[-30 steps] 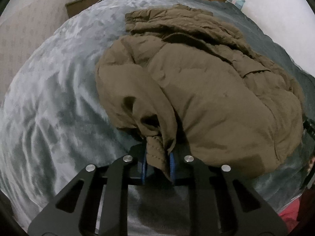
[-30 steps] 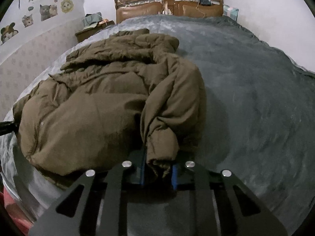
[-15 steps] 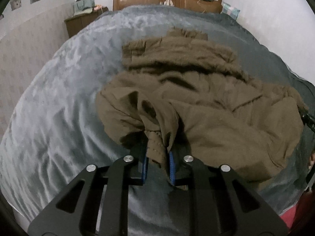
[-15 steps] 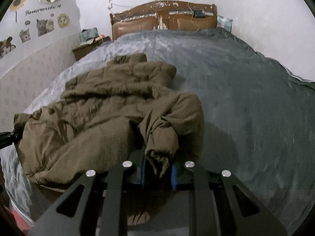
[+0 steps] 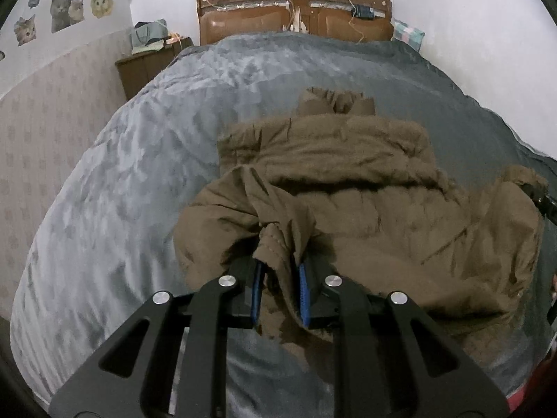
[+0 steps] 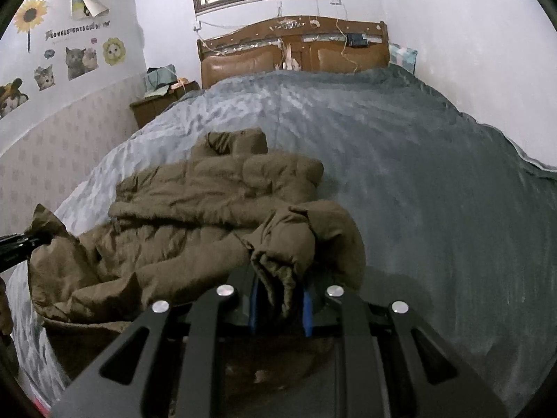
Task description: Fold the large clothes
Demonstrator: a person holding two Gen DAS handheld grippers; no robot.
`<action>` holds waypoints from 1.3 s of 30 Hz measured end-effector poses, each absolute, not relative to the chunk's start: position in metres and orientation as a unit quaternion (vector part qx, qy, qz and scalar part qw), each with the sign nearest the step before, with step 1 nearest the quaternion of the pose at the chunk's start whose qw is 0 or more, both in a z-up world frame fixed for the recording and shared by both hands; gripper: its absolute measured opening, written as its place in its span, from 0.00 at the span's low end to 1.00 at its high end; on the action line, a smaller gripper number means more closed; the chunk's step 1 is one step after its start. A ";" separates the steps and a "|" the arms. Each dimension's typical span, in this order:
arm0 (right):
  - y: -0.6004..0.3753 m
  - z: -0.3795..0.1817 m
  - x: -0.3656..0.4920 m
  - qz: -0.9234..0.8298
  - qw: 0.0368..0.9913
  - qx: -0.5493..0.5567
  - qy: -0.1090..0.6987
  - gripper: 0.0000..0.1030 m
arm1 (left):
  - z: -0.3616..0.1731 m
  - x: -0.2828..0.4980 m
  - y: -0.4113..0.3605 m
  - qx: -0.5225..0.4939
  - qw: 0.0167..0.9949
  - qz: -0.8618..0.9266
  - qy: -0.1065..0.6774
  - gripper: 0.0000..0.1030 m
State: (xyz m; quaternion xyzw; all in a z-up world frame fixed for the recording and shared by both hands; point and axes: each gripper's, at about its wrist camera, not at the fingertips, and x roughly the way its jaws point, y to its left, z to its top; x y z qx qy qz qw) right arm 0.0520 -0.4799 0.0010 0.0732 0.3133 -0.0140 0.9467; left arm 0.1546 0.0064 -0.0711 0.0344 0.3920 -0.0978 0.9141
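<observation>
A large olive-brown padded jacket [image 5: 365, 209] lies crumpled on the grey bedspread [image 5: 115, 188], its near hem lifted off the bed. My left gripper [image 5: 280, 278] is shut on a bunch of the jacket's fabric at its left corner. My right gripper [image 6: 280, 299] is shut on the jacket [image 6: 195, 216] at the right corner, the cloth bunched between the blue pads [image 6: 306, 308]. The other gripper shows as a black tip at the far edge of each view: the right gripper [image 5: 543, 202] and the left gripper [image 6: 17, 244]. The hood end rests farther up the bed.
The wooden headboard [image 6: 296, 48] stands at the far end, with a brown nightstand [image 6: 156, 104] and its clutter to the left. A wall with cat stickers [image 6: 80, 57] runs along the left side, a white wall [image 6: 487, 52] along the right. A red item [image 5: 522, 400] lies below the bed's near edge.
Both grippers have risen and pulled back with the jacket's near corners, so the hem hangs off the bed and the jacket looks smaller and farther away. Both grips stay the same.
</observation>
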 end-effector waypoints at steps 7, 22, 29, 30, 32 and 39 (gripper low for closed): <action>-0.497 0.023 0.081 -0.022 0.948 0.096 0.302 0.18 | -0.046 0.185 0.010 0.021 0.920 -0.104 0.377 0.16; -0.500 0.046 0.152 -0.021 0.955 0.099 0.279 0.18 | -0.015 0.257 -0.007 0.048 0.927 -0.105 0.356 0.16; -0.504 0.049 0.180 -0.020 0.954 0.103 0.281 0.18 | -0.020 0.288 -0.011 0.043 0.924 -0.113 0.362 0.17; -0.504 0.053 0.189 -0.020 0.954 0.101 0.280 0.18 | -0.019 0.295 -0.012 0.043 0.925 -0.113 0.361 0.17; -0.502 0.060 0.208 -0.022 0.956 0.091 0.277 0.18 | -0.015 0.310 -0.015 0.045 0.926 -0.112 0.358 0.17; -0.499 0.064 0.281 -0.031 0.956 0.082 0.280 0.18 | -0.024 0.377 -0.024 0.065 0.924 -0.087 0.366 0.18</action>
